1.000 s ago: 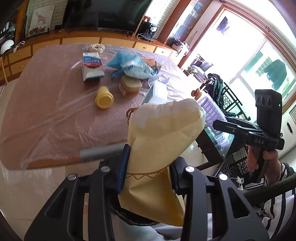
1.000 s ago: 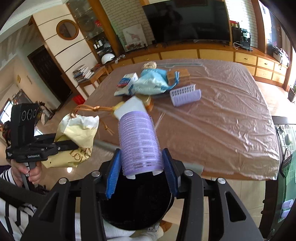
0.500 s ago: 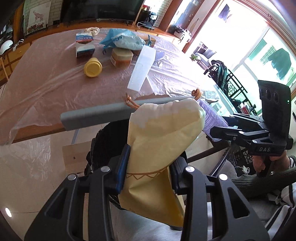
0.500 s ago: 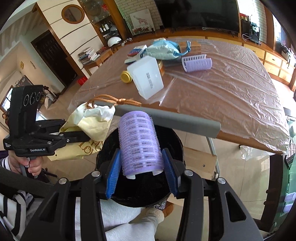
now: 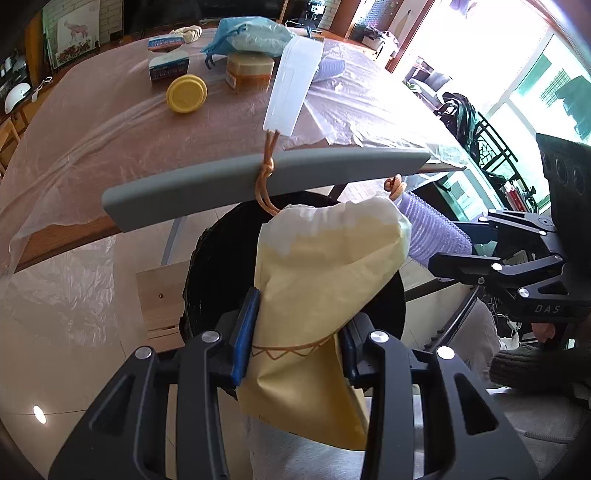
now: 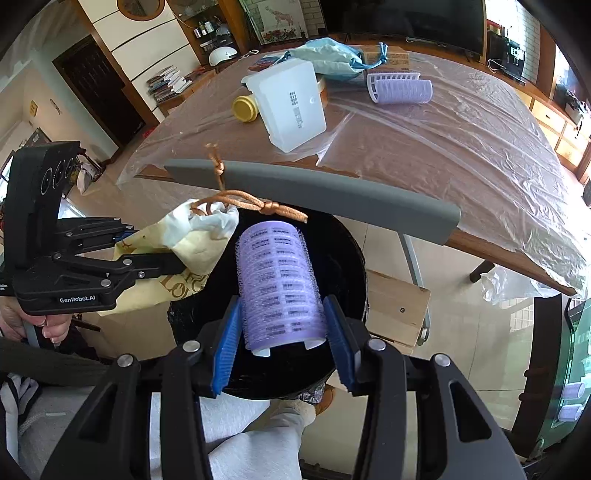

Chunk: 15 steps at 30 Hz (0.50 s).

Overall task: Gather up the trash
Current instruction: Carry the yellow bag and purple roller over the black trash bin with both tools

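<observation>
Grey bar (image 6: 314, 199) over bin (image 6: 343, 258); cord perhaps snagged.

Daylight from the windows (image 5: 546, 70) at upper right of the left wrist view, blown out to near white; interior otherwise evenly bright. Glare streaks on the plastic sheet (image 6: 461, 147) covering the tabletop (image 5: 110, 122), plus one lamp reflection on the floor (image 5: 38, 414). Strong fisheye bending (dark vignette at corners); focus sharp throughout, no motion blur.

Plastic-covered wooden table (image 6: 461, 155), glossy tile floor (image 5: 74, 332), bright windows (image 5: 524, 74), dark TV (image 6: 406, 18).
</observation>
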Tool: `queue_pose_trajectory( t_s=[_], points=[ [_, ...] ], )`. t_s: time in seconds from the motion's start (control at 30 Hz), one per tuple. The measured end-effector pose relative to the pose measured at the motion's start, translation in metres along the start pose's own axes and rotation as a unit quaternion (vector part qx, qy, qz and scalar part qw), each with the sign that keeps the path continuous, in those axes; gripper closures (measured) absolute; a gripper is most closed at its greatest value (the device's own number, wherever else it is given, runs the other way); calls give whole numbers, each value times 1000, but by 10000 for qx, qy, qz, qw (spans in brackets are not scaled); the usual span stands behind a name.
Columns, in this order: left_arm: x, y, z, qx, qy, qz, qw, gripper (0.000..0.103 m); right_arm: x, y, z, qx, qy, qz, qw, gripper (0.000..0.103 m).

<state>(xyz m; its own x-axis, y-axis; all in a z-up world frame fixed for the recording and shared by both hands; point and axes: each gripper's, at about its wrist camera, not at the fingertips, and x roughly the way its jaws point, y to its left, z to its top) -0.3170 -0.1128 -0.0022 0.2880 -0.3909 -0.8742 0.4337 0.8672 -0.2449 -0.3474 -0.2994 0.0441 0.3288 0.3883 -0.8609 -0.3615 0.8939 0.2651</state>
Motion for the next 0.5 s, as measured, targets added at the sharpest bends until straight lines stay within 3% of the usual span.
queue_pose_trajectory(
  t_s=[0.5],
  points=[
    [19, 3, -6, -168, 277, 173, 9993, 63, 22, 1, 0, -9, 334, -102, 9994, 59]
  ],
)
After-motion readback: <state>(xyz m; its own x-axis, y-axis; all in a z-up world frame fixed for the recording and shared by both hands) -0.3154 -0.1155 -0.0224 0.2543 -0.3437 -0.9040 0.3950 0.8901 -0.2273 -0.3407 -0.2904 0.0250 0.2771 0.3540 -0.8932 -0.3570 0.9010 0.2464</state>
